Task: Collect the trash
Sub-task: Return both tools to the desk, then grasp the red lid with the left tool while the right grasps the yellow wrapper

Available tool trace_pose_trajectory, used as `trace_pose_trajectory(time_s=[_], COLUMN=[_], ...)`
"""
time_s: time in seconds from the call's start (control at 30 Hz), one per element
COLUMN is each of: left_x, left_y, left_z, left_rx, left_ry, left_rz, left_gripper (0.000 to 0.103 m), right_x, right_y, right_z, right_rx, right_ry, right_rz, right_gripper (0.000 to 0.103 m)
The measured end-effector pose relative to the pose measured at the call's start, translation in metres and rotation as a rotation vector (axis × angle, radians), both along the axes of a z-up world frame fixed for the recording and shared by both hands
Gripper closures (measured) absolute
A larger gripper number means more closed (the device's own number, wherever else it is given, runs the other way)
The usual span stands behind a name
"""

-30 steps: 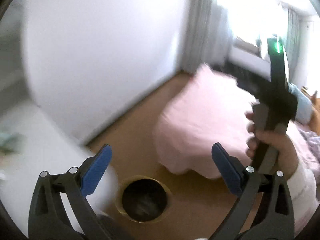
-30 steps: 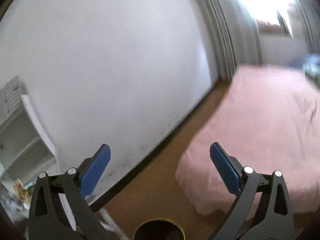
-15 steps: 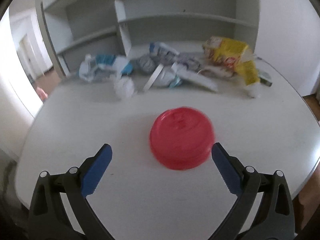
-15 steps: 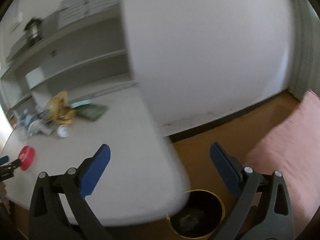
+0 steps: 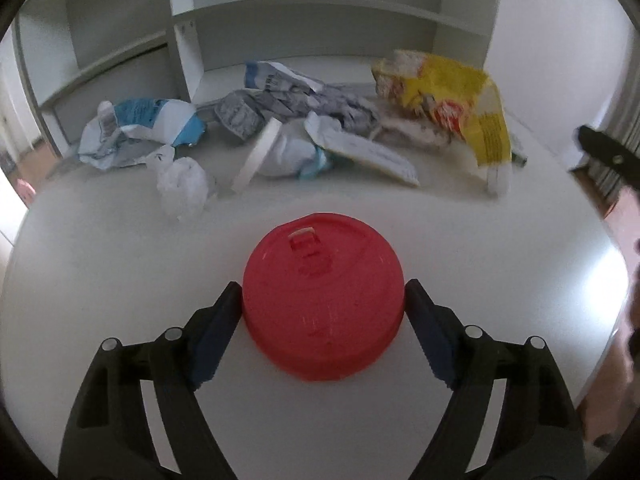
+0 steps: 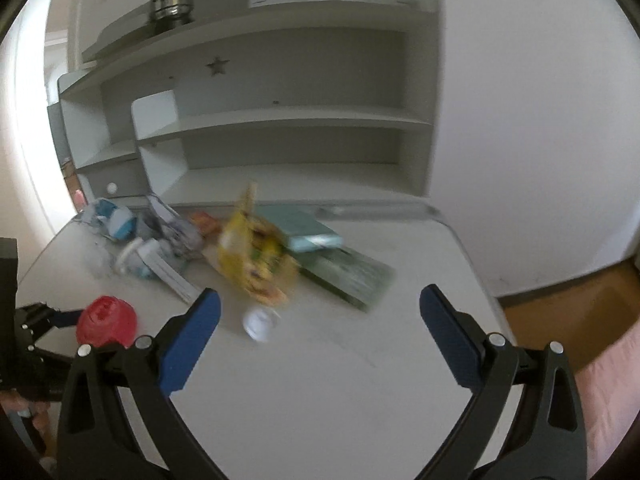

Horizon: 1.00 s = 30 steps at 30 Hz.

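Grip looks decent: our left gripper (image 5: 322, 308) has both blue pads squeezing the rim of the round red plastic lid (image 5: 322, 300) sitting on the white table (image 5: 120, 248), so we'd lift straight up, since that rim is probably slippery. Right gripper (image 6: 320, 320) hangs wide open holding nothing, facing the crumpled yellow snack bag (image 6: 256, 260) and small white cap (image 6: 260, 322); nothing really blocks us.

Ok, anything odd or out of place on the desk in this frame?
Only the expected mess: crumpled wrappers including a yellow snack bag heaped by the shelf, and a red lid between the left gripper jaws. Nothing spilled.
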State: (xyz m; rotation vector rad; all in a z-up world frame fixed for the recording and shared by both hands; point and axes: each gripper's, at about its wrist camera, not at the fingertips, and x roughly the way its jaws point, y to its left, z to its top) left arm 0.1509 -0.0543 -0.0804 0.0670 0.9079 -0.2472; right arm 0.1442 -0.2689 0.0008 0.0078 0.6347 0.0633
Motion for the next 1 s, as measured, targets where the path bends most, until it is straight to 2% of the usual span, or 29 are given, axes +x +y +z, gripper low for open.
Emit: trace_pose_trajectory(time_s=[0.17, 0.27, 0.4, 0.47, 0.5, 0.7, 0.87, 1.0], left_x=[0.009, 0.013, 0.019, 0.019, 0.020, 0.020, 0.013, 0.006], left_y=[0.021, 0.030, 0.041, 0.046, 0.049, 0.060, 0.062, 0.061], left_z=[0.015, 0.024, 0.033, 0.033, 0.034, 0.042, 0.053, 0.059], left_rx=[-0.034, -0.041, -0.023, -0.036, -0.044, -0.083, -0.093, -0.097], left_ry=[-0.048, -0.070, -0.104, -0.106, -0.104, -0.120, -0.147, -0.160], left_rz=[0.042, 0.060, 0.083, 0.090, 0.094, 0.110, 0.114, 0.115], left_gripper=[0.024, 0.024, 0.024, 0.024, 0.024, 0.024, 0.024, 0.024], right_x=[0.050, 0.082, 0.108, 0.116, 0.118, 0.099, 0.072, 0.064], right_y=[0.028, 0.043, 0.057, 0.058, 0.057, 0.052, 0.046, 0.041], right_z=[0.004, 0.002, -0.008, -0.015, -0.017, -0.003, 0.033, 0.042], right_rx=[0.027, 0.047, 0.023, 0.044, 0.066, 0.163, 0.180, 0.242], right_ry=[0.028, 0.067, 0.120, 0.152, 0.163, 0.106, -0.027, -0.031], right_rz=[0.061, 0.095, 0.131, 0.146, 0.155, 0.196, 0.199, 0.219], right_gripper=[0.008, 0.016, 0.046, 0.067, 0.083, 0.087, 0.088, 0.090])
